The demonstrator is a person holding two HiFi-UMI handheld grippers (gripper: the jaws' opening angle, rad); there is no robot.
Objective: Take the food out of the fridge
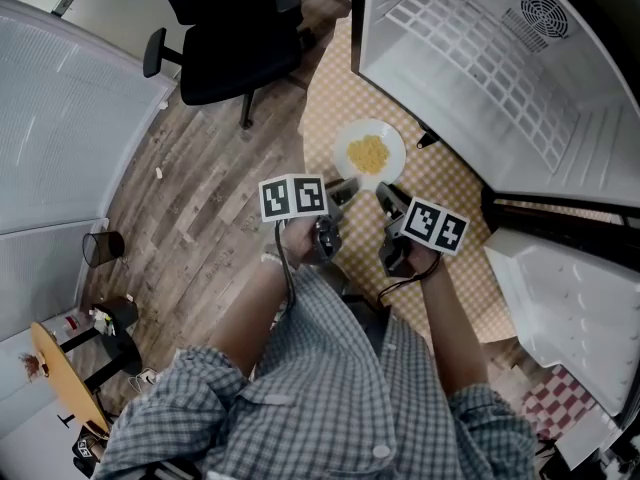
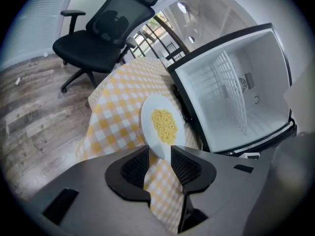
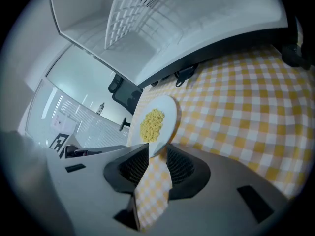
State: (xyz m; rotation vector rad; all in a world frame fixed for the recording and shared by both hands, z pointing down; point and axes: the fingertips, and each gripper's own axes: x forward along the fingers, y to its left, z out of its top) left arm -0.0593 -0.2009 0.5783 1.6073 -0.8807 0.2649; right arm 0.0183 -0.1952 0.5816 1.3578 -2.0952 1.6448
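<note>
My left claw (image 2: 160, 152) and right claw (image 3: 157, 150) both gape, holding nothing, each straddling the near rim of the plate (image 1: 371, 153), which lies just ahead.

The plate (image 1: 394, 148) is white, its food (image 1: 368, 153) yellow. The tablecloth (image 1: 330, 98) is yellow-and-white checked, the fridge (image 1: 470, 68) white inside, the chair (image 1: 235, 28) black, the floor (image 1: 190, 198) grey-brown planks.

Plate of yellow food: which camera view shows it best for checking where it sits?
Head view: the plate shows almost whole from above, on the checked cloth before the open fridge. The left and right gripper views show it larger but slanted, its near rim cut off between the jaws.
</note>
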